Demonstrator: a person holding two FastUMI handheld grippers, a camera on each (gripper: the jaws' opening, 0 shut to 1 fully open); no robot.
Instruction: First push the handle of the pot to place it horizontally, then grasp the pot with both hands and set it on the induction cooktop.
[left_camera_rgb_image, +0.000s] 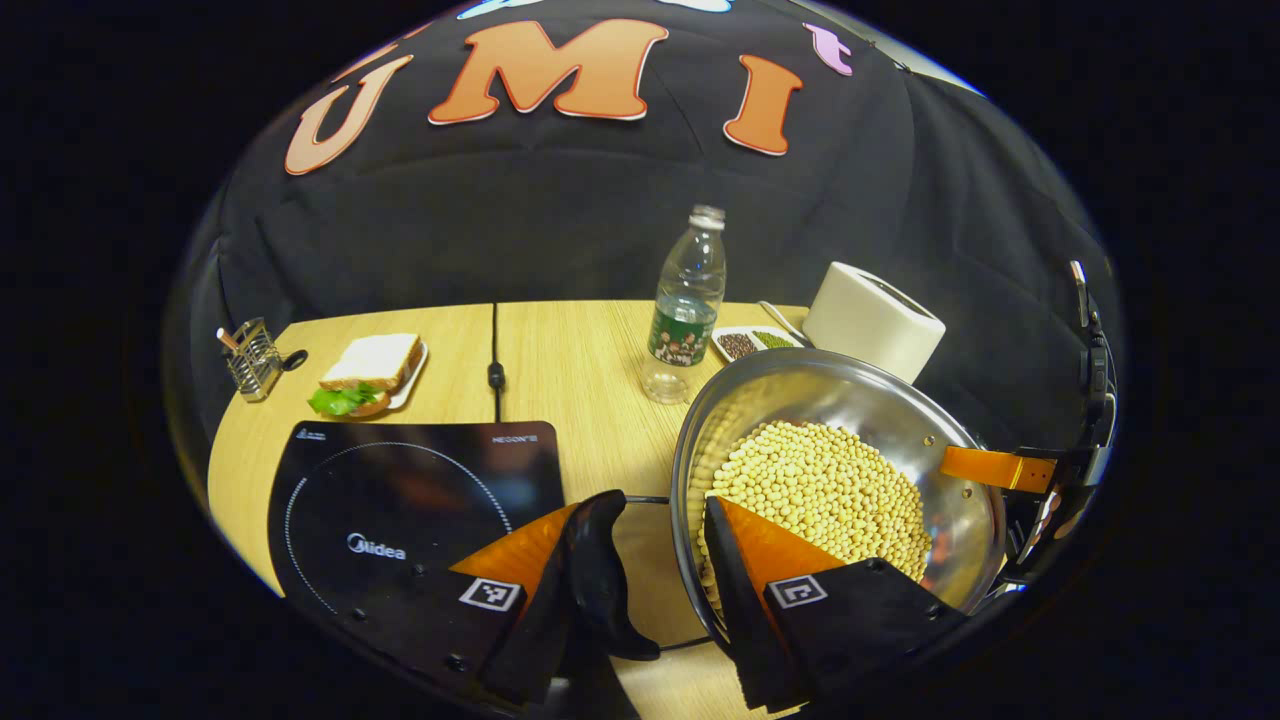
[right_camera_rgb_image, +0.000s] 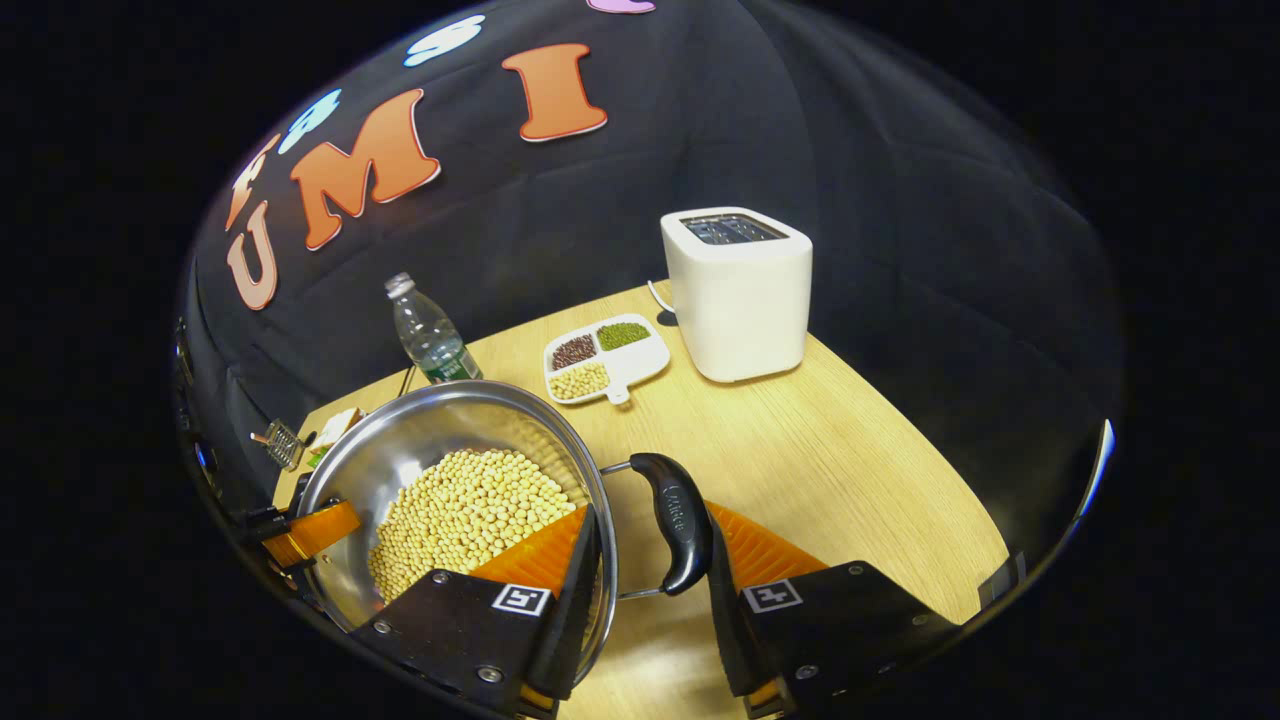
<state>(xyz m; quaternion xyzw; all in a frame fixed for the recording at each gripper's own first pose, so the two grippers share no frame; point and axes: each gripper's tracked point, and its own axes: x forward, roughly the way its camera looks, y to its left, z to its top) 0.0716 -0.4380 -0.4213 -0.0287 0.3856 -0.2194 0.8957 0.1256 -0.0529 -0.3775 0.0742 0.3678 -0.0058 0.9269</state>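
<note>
One steel pot (left_camera_rgb_image: 850, 420) of yellow beans sits right of one black induction cooktop (left_camera_rgb_image: 400, 510); left gripper (left_camera_rgb_image: 650, 550) and right gripper (right_camera_rgb_image: 650, 550) each clamp one black loop handle (right_camera_rgb_image: 675, 520) plus rim.

Pot (left_camera_rgb_image: 880, 400): shiny silver steel; handles (right_camera_rgb_image: 675, 520) black; contents pale yellow beans (left_camera_rgb_image: 830, 490). Cooktop (left_camera_rgb_image: 400, 500): glossy black w/ white dotted ring. Table (right_camera_rgb_image: 800, 440): light wood grain. Toaster (right_camera_rgb_image: 740, 290): cream white. Bottle (left_camera_rgb_image: 688, 300): clear, green label. Dish (right_camera_rgb_image: 605, 362): white; brown, green, yellow fills.

Right hand-held gripper (right_camera_rgb_image: 648, 545) straddling pot (right_camera_rgb_image: 400, 460) rim and handle (right_camera_rgb_image: 676, 520), toaster (right_camera_rgb_image: 738, 290) behind
</note>
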